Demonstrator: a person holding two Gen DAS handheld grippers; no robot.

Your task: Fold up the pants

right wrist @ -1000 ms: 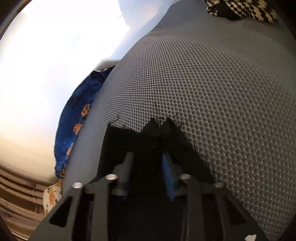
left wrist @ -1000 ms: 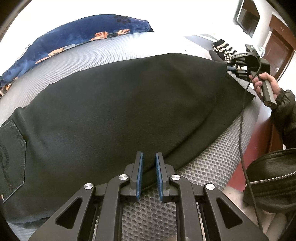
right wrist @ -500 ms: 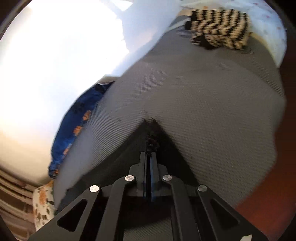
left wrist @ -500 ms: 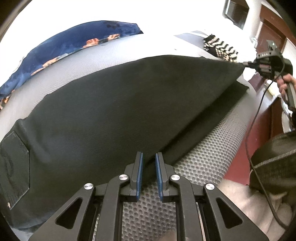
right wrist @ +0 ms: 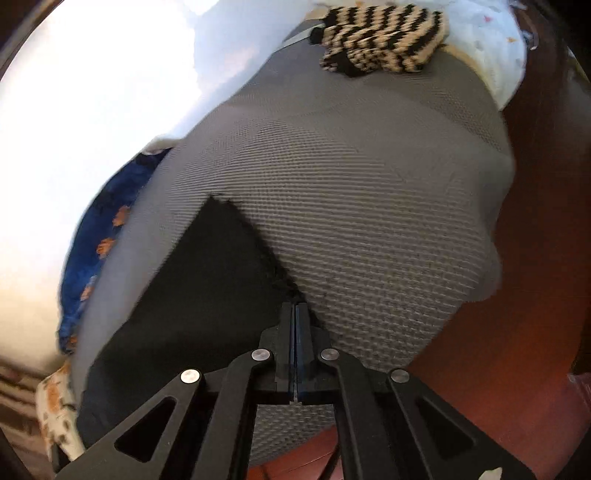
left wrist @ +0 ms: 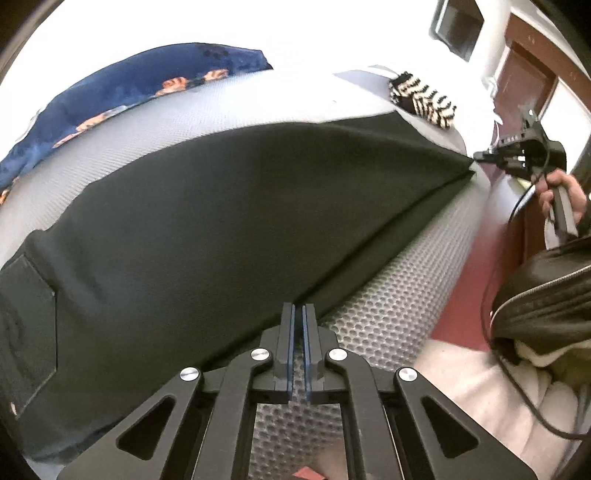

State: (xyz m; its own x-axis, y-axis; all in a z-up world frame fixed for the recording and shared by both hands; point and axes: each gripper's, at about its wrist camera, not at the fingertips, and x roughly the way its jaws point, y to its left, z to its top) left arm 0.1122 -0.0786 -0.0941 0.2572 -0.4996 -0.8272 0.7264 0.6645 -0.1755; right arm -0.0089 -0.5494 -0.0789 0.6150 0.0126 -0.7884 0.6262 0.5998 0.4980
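Black pants (left wrist: 221, 229) stretched lengthwise between both clamped claws: left gripper (left wrist: 298, 314) mid-edge, right gripper (right wrist: 295, 312) at hem.

I find no legible text, label, brand, no. or sign in either wrist view. Stitched pattern on the pants (left wrist: 207, 236) back pocket (left wrist: 26, 325) is decorative only, too blurred to read as lettering.

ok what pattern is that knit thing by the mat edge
Black and cream zigzag stripes, clearest in the right wrist view.
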